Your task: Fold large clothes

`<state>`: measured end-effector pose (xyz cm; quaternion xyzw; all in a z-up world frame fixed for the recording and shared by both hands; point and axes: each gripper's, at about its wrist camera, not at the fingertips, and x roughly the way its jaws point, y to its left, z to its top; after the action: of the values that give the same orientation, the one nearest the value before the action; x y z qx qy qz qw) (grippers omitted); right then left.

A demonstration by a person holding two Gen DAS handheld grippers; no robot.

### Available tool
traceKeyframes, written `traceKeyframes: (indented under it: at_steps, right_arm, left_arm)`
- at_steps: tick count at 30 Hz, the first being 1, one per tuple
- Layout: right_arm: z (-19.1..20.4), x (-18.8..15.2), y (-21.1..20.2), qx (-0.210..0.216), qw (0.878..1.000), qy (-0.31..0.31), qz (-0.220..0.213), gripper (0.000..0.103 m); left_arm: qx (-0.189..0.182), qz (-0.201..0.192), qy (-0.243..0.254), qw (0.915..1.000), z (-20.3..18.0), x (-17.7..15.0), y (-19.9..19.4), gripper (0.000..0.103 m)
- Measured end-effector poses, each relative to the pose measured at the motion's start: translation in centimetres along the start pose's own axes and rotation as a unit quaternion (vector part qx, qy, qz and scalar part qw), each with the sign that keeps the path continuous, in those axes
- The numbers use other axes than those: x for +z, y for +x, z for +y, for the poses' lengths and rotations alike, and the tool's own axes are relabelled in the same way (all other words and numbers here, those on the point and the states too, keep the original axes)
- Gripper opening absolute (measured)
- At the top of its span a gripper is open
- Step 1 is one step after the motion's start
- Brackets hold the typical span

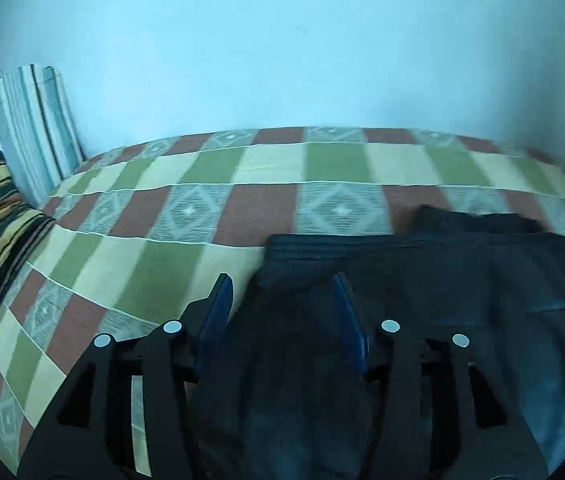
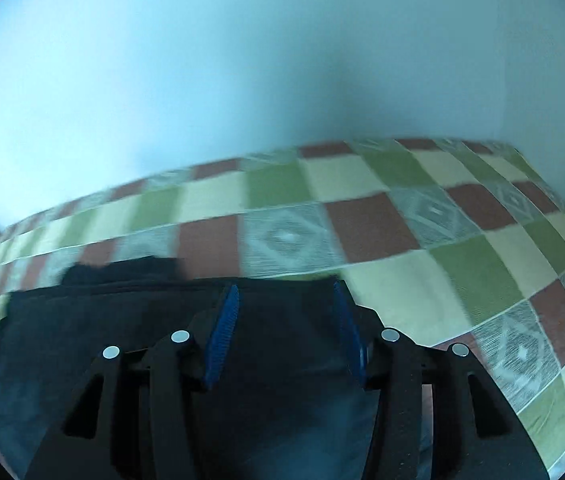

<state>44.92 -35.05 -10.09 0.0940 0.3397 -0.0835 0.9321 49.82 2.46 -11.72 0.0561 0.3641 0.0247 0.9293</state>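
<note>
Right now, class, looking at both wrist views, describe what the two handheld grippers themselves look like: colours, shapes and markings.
Both look alike. The left gripper and the right gripper each have a black, angular frame with cut-out slots, two tapering fingers faced with ribbed blue pads, and four small round silver discs on the linkage. No cables, sleeves or hands show.

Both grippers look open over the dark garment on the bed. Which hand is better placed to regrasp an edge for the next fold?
Left, marginally. The left gripper hangs right at the dark garment's side edge, checkered bedspread beside its outer finger. The right gripper sits over mid-cloth, though near the far hem.
</note>
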Motion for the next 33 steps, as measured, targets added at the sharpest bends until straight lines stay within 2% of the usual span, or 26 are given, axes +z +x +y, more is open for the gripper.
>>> traceKeyframes:
  at_steps: [4, 6, 9, 11, 14, 25, 33]
  right_arm:
    - [5.1, -1.2, 0.0, 0.037, 0.999, -0.024, 0.010, 0.055]
    - [7.4, -2.2, 1.3, 0.035, 0.998, -0.038, 0.021, 0.055]
    - [9.0, -3.6, 3.5, 0.025, 0.998, -0.047, 0.041, 0.055]
    - [9.5, -4.7, 4.8, 0.012, 0.997, -0.058, 0.049, 0.062]
    - [9.1, -5.9, 6.4, 0.009, 0.997, -0.052, 0.059, 0.065]
    - [10.6, -7.7, 8.5, -0.045, 0.994, -0.087, 0.056, 0.067]
    - [10.7, -7.7, 8.4, -0.048, 0.993, -0.090, 0.060, 0.068]
  left_arm:
    - [-0.050, -0.019, 0.023, 0.9983, -5.6, -1.1, -2.8, 0.060]
    - [-0.049, -0.019, 0.046, 0.9975, -8.6, -1.9, -2.5, 0.060]
    - [-0.035, 0.006, 0.059, 0.9977, -11.0, -3.2, -0.2, 0.060]
    - [-0.028, 0.023, 0.062, 0.9974, -11.4, -4.0, 1.5, 0.060]
    - [-0.039, 0.039, 0.045, 0.9974, -11.1, -5.0, 3.5, 0.061]
    - [-0.007, 0.034, 0.068, 0.9971, -12.6, -6.7, 5.3, 0.061]
    - [-0.004, 0.039, 0.074, 0.9965, -12.6, -6.4, 5.6, 0.061]
